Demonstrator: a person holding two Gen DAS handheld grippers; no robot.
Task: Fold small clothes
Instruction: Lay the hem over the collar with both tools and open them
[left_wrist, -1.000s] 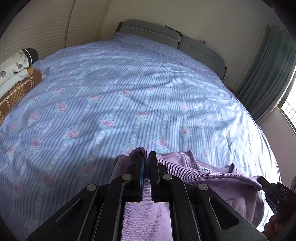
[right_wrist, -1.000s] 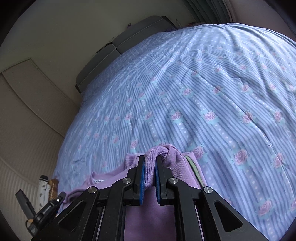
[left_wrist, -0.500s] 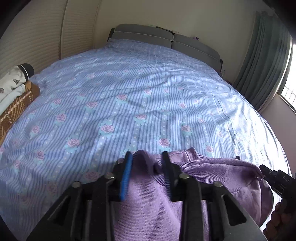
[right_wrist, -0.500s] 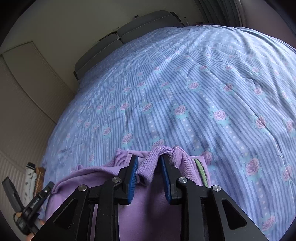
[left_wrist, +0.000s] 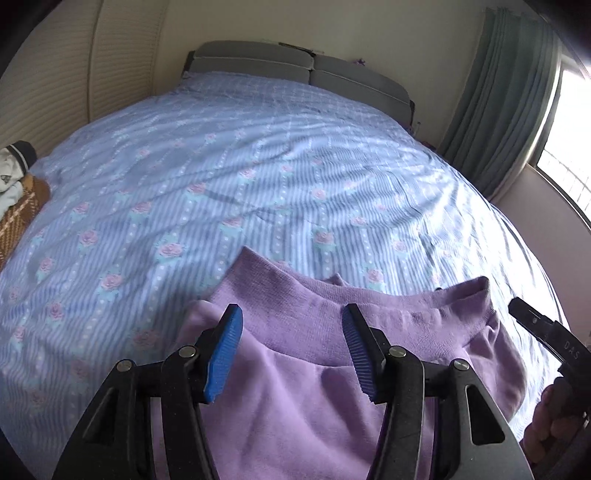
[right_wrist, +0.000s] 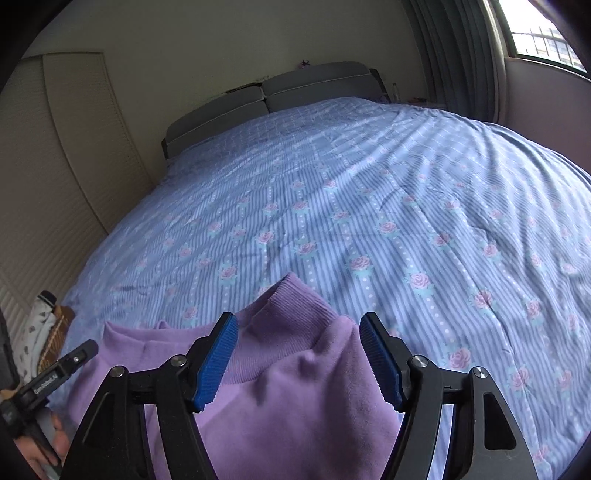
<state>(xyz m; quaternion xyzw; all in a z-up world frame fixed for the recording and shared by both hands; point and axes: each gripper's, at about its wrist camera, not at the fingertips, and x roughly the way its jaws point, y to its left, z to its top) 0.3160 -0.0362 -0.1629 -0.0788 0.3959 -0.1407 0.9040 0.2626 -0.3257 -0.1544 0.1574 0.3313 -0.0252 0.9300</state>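
Both grippers have let go since a second ago: then each was pinched on a bunched corner of the purple garment, and half a second ago the jaws were parting. Now the left gripper stands wide with nothing between its blue pads, and the right gripper is likewise wide and empty.

That garment lies at the near edge of the bed, on the striped, rose-printed cover, directly under both tools. Its ribbed band runs across from left to right, with one ribbed corner poking up towards the far side in the right wrist view. Off at the left edge sits a small pile of other clothes, well apart from the work.

My reading is that one fold has just been laid down and released, and the task is only partly done.

To do this step well, I would lift both tools straight up and back before moving sideways, so the pads do not snag the soft knit and drag the fold open. The ribbed corner looks a little raised; pressing it flat before the next grasp would help. For the next fold, take the two near corners at matching points, pinch only the layers meant to move, and carry them level so the edges meet squarely. The cover is wrinkled, so avoid catching it along with the cloth.
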